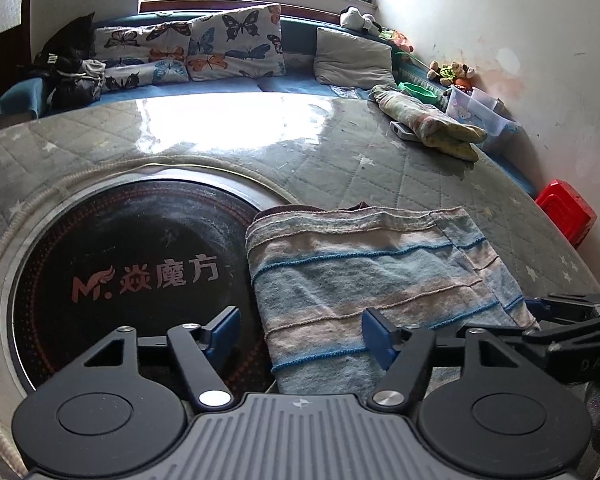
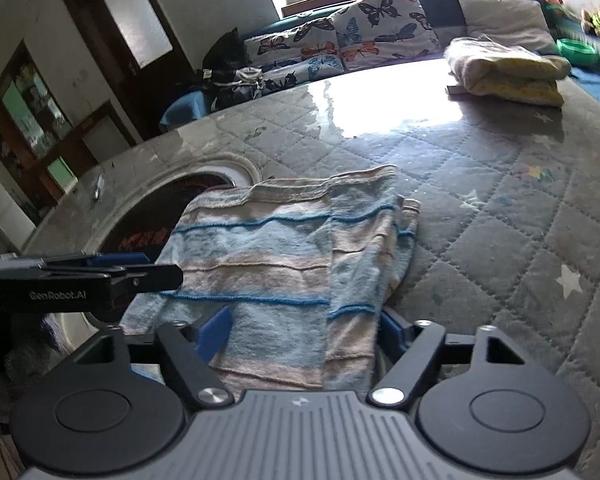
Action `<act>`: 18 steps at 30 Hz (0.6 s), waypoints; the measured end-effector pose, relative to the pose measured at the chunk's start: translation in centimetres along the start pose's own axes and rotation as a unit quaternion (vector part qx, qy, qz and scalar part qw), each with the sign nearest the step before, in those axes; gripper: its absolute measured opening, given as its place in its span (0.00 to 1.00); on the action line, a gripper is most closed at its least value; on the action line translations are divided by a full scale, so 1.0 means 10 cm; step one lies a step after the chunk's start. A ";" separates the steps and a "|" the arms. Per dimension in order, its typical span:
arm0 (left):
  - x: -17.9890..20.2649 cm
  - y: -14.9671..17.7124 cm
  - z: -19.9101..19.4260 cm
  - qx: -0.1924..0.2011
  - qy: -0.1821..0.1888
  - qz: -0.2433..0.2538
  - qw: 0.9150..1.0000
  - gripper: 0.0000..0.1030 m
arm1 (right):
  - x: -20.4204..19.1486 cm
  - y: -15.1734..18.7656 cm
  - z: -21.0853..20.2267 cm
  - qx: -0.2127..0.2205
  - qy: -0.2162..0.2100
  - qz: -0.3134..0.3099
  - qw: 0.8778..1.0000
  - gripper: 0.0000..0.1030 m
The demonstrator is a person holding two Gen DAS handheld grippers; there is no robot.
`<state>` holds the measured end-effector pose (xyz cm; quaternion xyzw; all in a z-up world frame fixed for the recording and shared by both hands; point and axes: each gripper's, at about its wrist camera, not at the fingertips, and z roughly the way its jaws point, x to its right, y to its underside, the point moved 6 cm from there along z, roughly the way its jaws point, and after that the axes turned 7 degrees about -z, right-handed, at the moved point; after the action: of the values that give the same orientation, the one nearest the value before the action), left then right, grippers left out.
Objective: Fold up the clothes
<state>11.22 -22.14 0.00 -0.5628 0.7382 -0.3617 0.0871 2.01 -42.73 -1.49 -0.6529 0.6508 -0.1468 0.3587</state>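
Observation:
A folded striped cloth [image 1: 372, 276], pale blue and beige with blue lines, lies flat on the quilted table cover, partly over a round black hob. It also shows in the right wrist view [image 2: 276, 264]. My left gripper [image 1: 300, 330] is open, its blue pads straddling the cloth's near left edge. My right gripper [image 2: 306, 330] is open, with the cloth's near edge between its pads. The right gripper also shows at the right edge of the left wrist view [image 1: 556, 312], beside the cloth's right corner. The left gripper shows at the left in the right wrist view [image 2: 112, 268].
A round black hob [image 1: 140, 272] with a logo is set into the table. A second folded cloth, yellow and pale [image 1: 432, 124], lies at the far right beside a small white device [image 1: 400, 130]. Butterfly cushions [image 1: 228, 44], a plastic box [image 1: 480, 110] and a red stool [image 1: 566, 212] surround the table.

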 end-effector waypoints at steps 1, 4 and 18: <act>-0.01 0.00 0.01 -0.001 -0.001 -0.002 1.000 0.64 | 0.02 0.00 -0.01 0.002 -0.003 0.005 1.000 0.67; -0.01 0.00 0.03 -0.004 -0.003 -0.008 1.000 0.64 | 0.08 0.00 -0.03 0.008 -0.012 0.021 1.000 0.55; -0.07 0.02 0.11 -0.029 0.021 -0.039 0.999 0.41 | 0.07 0.02 -0.02 0.026 0.013 0.030 0.999 0.57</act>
<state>11.88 -21.98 -1.09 -0.5858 0.7274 -0.3551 0.0407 1.81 -43.42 -1.73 -0.6213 0.6709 -0.1613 0.3713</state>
